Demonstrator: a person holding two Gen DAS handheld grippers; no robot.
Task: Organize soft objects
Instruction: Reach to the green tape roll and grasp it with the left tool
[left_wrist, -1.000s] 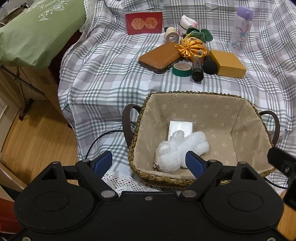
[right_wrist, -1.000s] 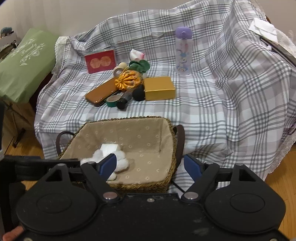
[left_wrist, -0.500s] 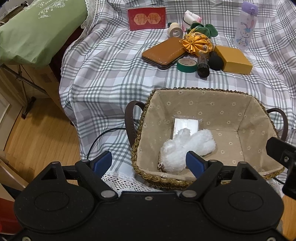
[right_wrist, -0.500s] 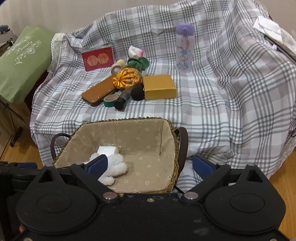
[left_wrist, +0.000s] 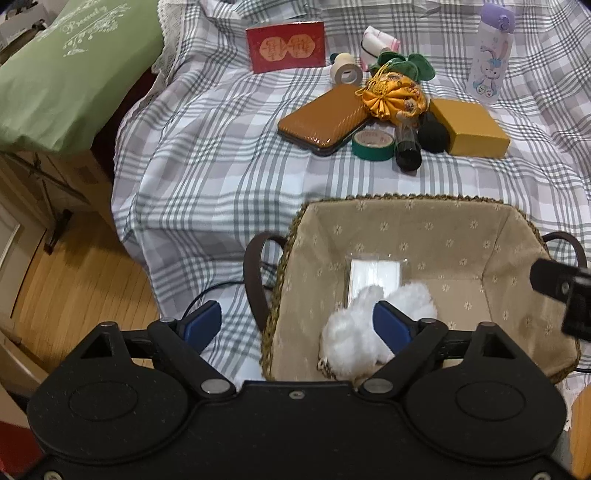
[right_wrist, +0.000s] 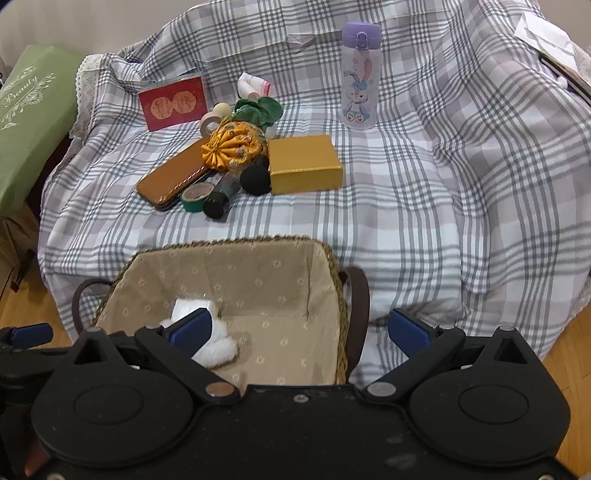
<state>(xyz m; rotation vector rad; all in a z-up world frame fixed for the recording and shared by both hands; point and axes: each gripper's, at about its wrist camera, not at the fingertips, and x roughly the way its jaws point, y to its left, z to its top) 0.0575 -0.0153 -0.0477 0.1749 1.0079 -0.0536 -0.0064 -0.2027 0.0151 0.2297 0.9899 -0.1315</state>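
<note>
1. Left gripper (left_wrist: 297, 325): jaws opening, nothing pinched; poised over the basket (left_wrist: 406, 214) edge.
2. Right gripper (right_wrist: 300, 330): jaws spread wide, empty.
3. White plush toy (left_wrist: 354, 339): lying inside the basket, beside a clear packet (left_wrist: 375, 275).

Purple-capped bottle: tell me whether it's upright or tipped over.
Upright. The purple-capped bottle stands on its base on the plaid cloth, cap on top, apart from the yellow box.

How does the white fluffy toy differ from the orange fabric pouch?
The white fluffy toy is plain and furry and lies inside the basket. The orange fabric pouch is smooth, patterned and gathered, and sits on the checked cloth among other items. Both look soft.
</note>
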